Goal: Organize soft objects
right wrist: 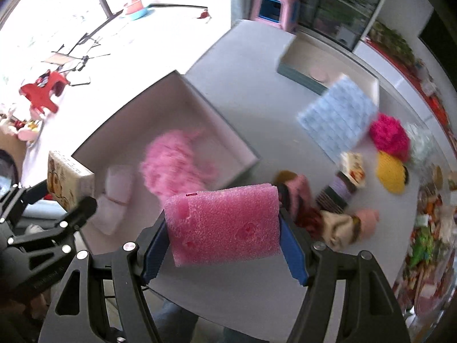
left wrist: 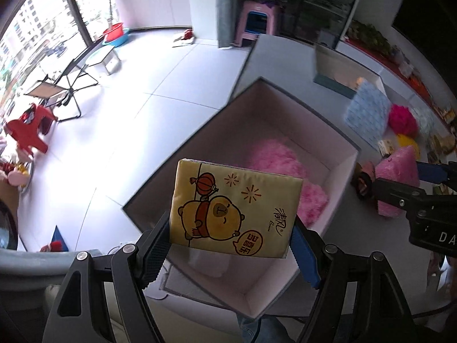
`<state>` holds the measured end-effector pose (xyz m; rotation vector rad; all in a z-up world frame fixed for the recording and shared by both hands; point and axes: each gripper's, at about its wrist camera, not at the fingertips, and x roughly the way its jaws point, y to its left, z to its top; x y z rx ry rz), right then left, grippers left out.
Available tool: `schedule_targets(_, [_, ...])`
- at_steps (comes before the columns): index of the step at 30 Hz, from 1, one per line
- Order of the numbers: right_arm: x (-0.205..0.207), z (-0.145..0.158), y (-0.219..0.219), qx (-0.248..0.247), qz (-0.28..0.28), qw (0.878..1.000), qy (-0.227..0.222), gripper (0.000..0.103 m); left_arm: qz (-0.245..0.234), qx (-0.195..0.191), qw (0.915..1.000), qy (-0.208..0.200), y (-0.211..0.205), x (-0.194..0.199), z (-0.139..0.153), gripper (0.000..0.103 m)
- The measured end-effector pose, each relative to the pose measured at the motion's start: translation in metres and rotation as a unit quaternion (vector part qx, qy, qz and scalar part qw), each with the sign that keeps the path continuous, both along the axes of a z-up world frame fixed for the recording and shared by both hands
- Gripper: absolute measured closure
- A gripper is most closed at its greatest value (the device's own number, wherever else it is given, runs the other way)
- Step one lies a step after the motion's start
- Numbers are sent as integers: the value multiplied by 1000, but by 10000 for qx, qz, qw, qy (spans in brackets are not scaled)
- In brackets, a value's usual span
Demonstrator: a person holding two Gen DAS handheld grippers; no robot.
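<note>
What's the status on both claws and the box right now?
Left claw shut on yellow tissue pack, over open box. Right claw shut on pink foam pad. Pink fluffy item in box. Nothing blocking.

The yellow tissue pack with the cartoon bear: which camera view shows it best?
The left wrist view: the yellow tissue pack fills the centre, printed face forward, held in the left gripper. The right wrist view shows only its edge at far left.
</note>
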<state>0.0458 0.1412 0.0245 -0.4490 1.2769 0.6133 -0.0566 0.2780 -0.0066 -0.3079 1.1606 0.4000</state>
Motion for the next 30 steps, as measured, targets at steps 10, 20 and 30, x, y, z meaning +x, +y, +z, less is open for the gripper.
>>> schedule_targets(10, [-14, -2, 44, 76, 445, 9989, 113, 29, 283, -45, 9996, 72, 19, -8, -7, 26])
schedule_targets(20, [-2, -12, 42, 13, 216, 9991, 355, 29, 400, -153, 9990, 147, 28, -2, -16, 26])
schedule_targets(30, [3, -20, 53, -35, 210, 9984, 520, 29, 388, -211, 9986, 286, 32, 3, -26, 26])
